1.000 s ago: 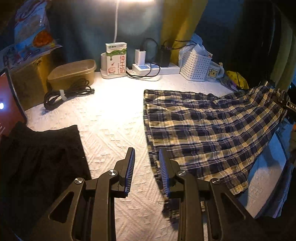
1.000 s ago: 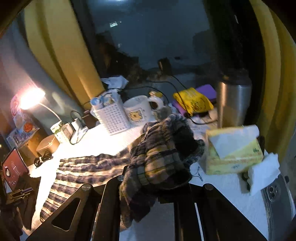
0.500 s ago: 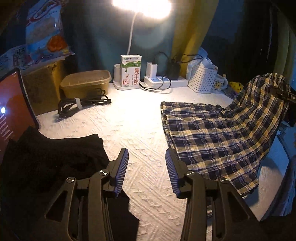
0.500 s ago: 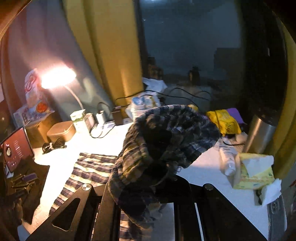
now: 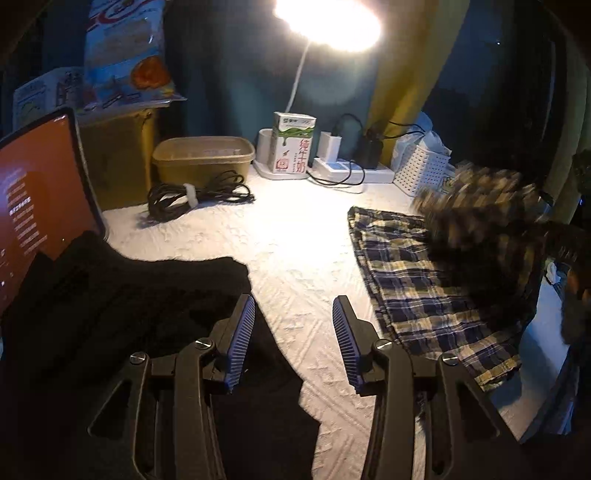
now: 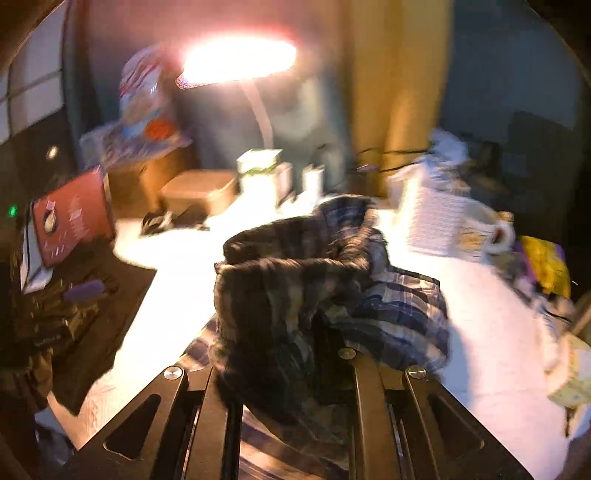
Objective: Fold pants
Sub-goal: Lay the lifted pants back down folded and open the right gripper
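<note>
The plaid pants lie on the white textured tabletop, right of centre in the left wrist view. Their far end is lifted and carried leftward over the flat part, blurred by motion. My right gripper is shut on that lifted plaid end, which drapes over and hides the fingertips. My left gripper is open and empty, low over the bare table, between the plaid pants and a black garment.
A lit desk lamp, milk carton, power strip, tan lidded box, coiled black cable, white basket and mug line the back. A red-screened tablet stands at the left.
My right gripper has swung the lifted plaid end leftward and down over the flat part. My left gripper has opened wider and drawn back to the left, off the pants.
</note>
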Motion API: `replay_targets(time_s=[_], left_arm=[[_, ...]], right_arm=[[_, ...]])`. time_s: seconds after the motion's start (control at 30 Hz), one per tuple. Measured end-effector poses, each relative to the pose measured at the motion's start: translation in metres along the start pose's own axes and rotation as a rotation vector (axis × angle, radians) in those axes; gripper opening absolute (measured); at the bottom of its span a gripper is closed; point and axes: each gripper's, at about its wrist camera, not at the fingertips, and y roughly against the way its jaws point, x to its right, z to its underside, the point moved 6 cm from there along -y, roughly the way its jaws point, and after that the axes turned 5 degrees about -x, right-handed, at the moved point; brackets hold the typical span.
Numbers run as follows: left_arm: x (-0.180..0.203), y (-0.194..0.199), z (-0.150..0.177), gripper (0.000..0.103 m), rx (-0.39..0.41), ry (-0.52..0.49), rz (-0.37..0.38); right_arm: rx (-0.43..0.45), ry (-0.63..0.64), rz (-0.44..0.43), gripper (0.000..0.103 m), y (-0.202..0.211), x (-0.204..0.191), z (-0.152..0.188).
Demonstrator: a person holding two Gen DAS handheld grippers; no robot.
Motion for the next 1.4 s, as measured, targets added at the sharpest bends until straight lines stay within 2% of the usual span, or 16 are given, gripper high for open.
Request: replay_targets(time_s=[0.13, 0.27, 0.37, 0.43, 0.53, 0.57, 0.6, 0.63, 0.67, 0.77, 0.9, 1.07, 1.13, 1.17, 1.2, 1.4], left_arm=[[-0.004, 0.001, 0.004, 0.044, -0.007, 0.008, -0.015], [-0.002, 0.003, 0.002, 0.044, -0.004, 0.012, -0.018], [0.004, 0.001, 0.000, 0.044, -0.008, 0.003, -0.015], [0.009, 0.000, -0.002, 0.044, -0.011, -0.007, -0.013], [0.018, -0.003, -0.007, 0.044, -0.016, -0.026, -0.009], [0.022, -0.004, -0.009, 0.044, -0.018, -0.033, -0.007], [0.026, -0.005, -0.011, 0.044, -0.021, -0.040, -0.007], [0.030, -0.006, -0.013, 0.044, -0.023, -0.048, -0.005], [0.035, -0.007, -0.015, 0.044, -0.025, -0.059, -0.002], [0.048, -0.009, -0.025, 0.044, -0.024, -0.086, 0.004], [0.070, -0.016, -0.040, 0.044, -0.020, -0.124, 0.023], [0.109, -0.043, -0.051, 0.044, -0.071, -0.183, 0.106], [0.123, -0.057, -0.053, 0.044, -0.097, -0.212, 0.124], [0.129, -0.065, -0.053, 0.044, -0.111, -0.229, 0.123], [0.133, -0.072, -0.054, 0.044, -0.122, -0.240, 0.119], [0.128, -0.114, -0.054, 0.044, -0.188, -0.267, 0.020]], right_arm=[[-0.057, 0.079, -0.021, 0.012, -0.032, -0.037, 0.006], [-0.076, 0.091, -0.039, 0.012, -0.043, -0.048, 0.004], [-0.126, 0.104, -0.051, 0.012, -0.055, -0.054, 0.009], [-0.167, 0.123, -0.066, 0.016, -0.062, -0.056, 0.016], [-0.172, 0.130, -0.080, 0.039, -0.065, -0.055, 0.025], [-0.165, 0.131, -0.080, 0.058, -0.063, -0.054, 0.026], [-0.159, 0.128, -0.092, 0.083, -0.060, -0.052, 0.027], [-0.148, 0.119, -0.125, 0.095, -0.056, -0.051, 0.027], [-0.133, 0.117, -0.145, 0.101, -0.051, -0.051, 0.026], [-0.094, 0.130, -0.151, 0.101, -0.035, -0.047, 0.027], [-0.054, 0.086, -0.153, 0.101, -0.018, -0.028, 0.030], [-0.035, -0.025, -0.096, 0.101, -0.011, 0.028, 0.041], [-0.038, -0.065, -0.065, 0.094, -0.013, 0.051, 0.048], [-0.043, -0.078, -0.055, 0.086, -0.015, 0.059, 0.052], [-0.049, -0.091, -0.044, 0.084, -0.016, 0.069, 0.056], [-0.089, -0.088, -0.013, 0.079, -0.032, 0.087, 0.074]])
